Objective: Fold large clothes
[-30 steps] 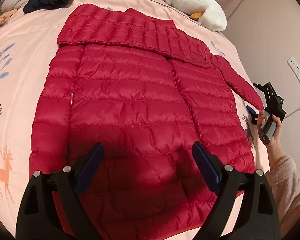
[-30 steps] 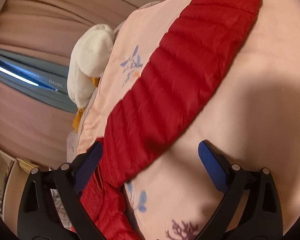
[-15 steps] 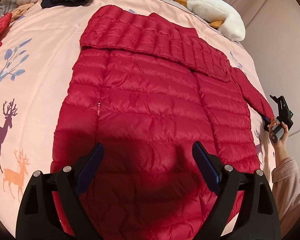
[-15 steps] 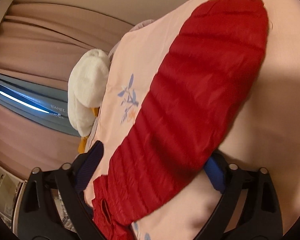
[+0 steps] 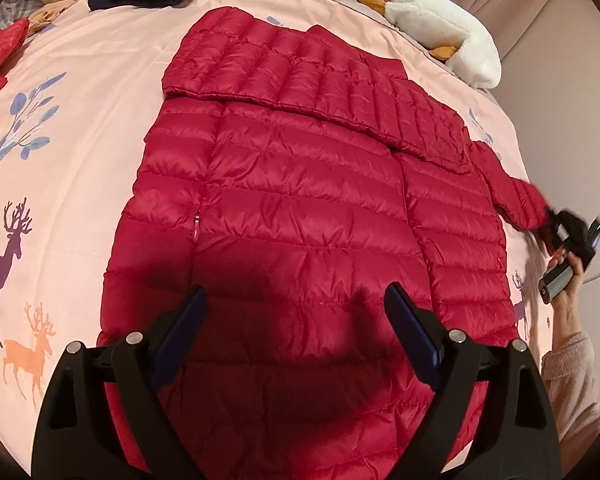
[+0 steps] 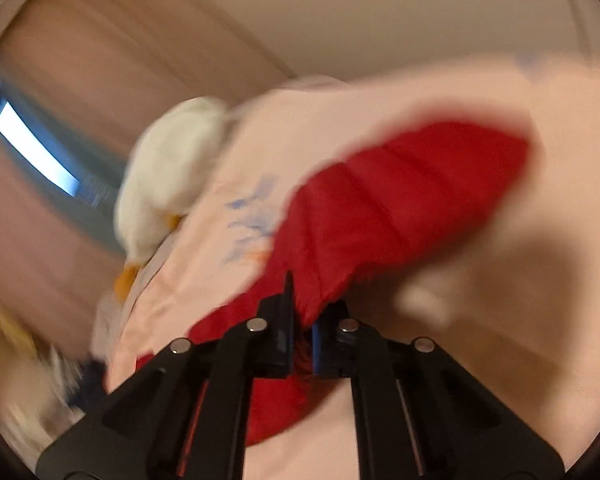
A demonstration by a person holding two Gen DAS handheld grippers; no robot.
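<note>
- Lying flat on the bed [image 5: 80, 128], the red down jacket [image 5: 284, 216] has its hem toward the left gripper and its collar end toward the far pillows; one sleeve is already laid across the upper chest.
- The other sleeve [image 5: 516, 196] sticks out to the right side, its long axis running from the shoulder outward to the cuff at the bed's edge.
- The right gripper [image 6: 300, 320] is clamped on the cuff end of that sleeve [image 6: 400, 208]; in the right wrist view, red fabric is pinched between the closed jaws, though the picture is blurred.
- The left gripper [image 5: 296, 312] hovers over the lower body of the jacket with jaws spread wide, holding nothing.
- Judging from this, the step in hand is folding the right sleeve inward. The body lies to the left of the held cuff, so the cuff needs to be carried across the chest.
- The right hand [image 5: 568, 280] is clearly the nearer one; the left could pin the body to keep the slippery shell from sliding.
</note>
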